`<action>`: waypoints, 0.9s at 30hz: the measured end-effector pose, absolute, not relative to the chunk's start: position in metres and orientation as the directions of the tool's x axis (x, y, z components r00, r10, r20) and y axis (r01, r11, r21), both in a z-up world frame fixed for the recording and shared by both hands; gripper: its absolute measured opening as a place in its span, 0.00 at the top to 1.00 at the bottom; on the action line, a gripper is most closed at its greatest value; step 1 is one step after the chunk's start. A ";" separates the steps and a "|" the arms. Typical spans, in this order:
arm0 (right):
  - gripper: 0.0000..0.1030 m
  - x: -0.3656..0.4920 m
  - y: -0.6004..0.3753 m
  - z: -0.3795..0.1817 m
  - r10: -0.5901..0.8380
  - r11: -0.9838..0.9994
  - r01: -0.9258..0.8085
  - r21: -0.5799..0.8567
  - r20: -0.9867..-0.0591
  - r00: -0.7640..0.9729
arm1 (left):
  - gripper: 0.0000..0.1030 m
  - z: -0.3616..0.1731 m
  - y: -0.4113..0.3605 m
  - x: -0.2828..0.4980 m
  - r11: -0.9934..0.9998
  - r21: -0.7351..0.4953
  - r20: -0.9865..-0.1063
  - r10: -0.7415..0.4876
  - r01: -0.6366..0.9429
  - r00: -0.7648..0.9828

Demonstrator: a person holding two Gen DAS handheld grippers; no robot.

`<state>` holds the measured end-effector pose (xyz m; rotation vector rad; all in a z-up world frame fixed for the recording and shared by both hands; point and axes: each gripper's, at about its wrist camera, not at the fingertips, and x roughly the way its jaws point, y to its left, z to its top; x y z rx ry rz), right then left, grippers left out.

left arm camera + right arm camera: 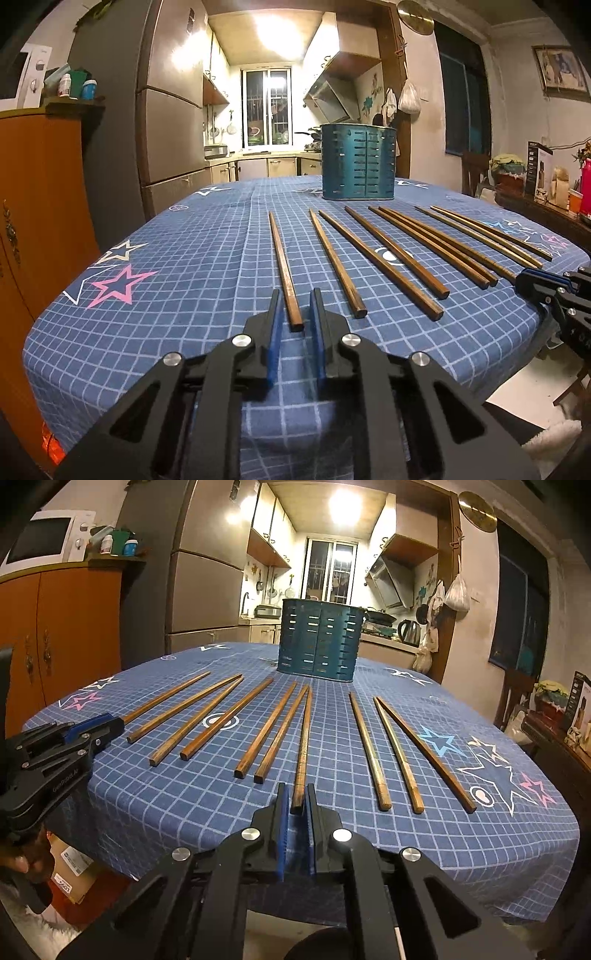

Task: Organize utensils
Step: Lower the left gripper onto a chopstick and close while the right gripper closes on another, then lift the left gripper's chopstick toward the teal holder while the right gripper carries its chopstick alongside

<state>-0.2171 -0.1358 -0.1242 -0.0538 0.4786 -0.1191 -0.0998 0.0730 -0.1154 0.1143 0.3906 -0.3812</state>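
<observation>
My tabletop (207,236), under a blue checked star-print cloth, carries a teal slotted metal utensil holder (357,162) standing upright at its far side. Brown wooden chopsticks (266,731) lie fanned before it. My left claw (294,308) and right claw (296,800) each straddle one chopstick's near end, slightly parted, gripping nothing.

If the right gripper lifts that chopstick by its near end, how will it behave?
The chopstick looks like rigid wood, so it probably won't flex. Held at its end by the right gripper, its long body may droop or pivot. Its butt looks squarish, so it likely won't roll far on the tablecloth.
</observation>
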 end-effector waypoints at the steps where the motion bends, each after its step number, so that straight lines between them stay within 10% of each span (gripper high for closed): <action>1: 0.90 -0.217 -0.137 -0.124 -0.124 0.992 0.101 -0.074 -0.457 0.881 | 0.87 -0.116 0.073 -0.100 0.923 0.037 -0.392 -0.340 0.384 0.855; 27: 0.93 -0.236 -0.144 -0.082 -0.112 0.993 0.091 -0.073 -0.400 0.909 | 0.95 -0.085 0.093 -0.105 0.938 0.018 -0.414 -0.309 0.347 0.856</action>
